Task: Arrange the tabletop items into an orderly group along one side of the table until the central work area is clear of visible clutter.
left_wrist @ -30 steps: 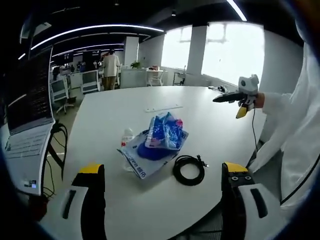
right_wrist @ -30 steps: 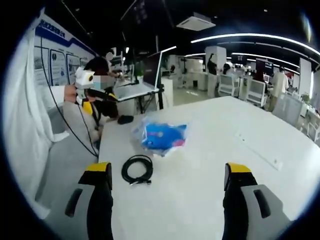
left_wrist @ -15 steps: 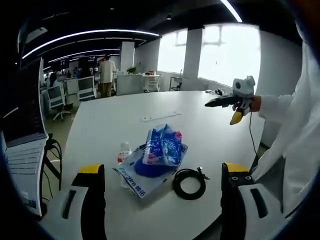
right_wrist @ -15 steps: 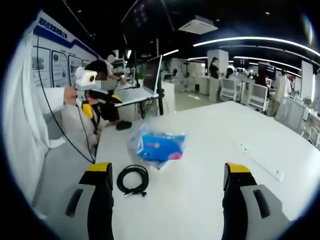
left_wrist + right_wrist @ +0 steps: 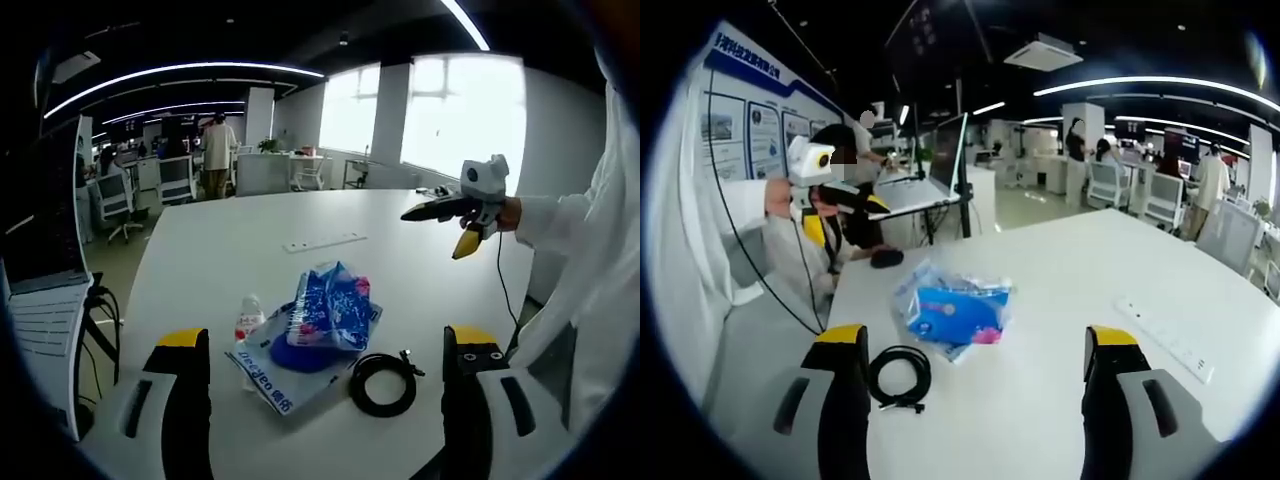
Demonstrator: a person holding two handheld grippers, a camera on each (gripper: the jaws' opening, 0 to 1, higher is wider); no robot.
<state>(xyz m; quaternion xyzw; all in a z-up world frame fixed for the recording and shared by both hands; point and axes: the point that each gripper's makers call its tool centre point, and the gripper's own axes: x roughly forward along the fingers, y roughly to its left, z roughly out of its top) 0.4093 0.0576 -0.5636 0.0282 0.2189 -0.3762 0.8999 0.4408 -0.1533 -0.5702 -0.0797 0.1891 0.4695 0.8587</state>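
Table [image 5: 250, 230] white. Plastic bag [image 5: 305, 335] clear/blue w/ blue lettering; inner packs [image 5: 330, 305] blue-white, pink spot at edge. Cable [image 5: 383, 383] black, coiled. Bottle [image 5: 246, 318] clear w/ white cap. Power strip [image 5: 1165, 337] white. Both grippers [image 5: 325, 400] [image 5: 965, 395]: black jaws, yellow tips.

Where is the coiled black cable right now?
In the left gripper view the coiled black cable lies on the white table near its edge, just right of the blue plastic bag.
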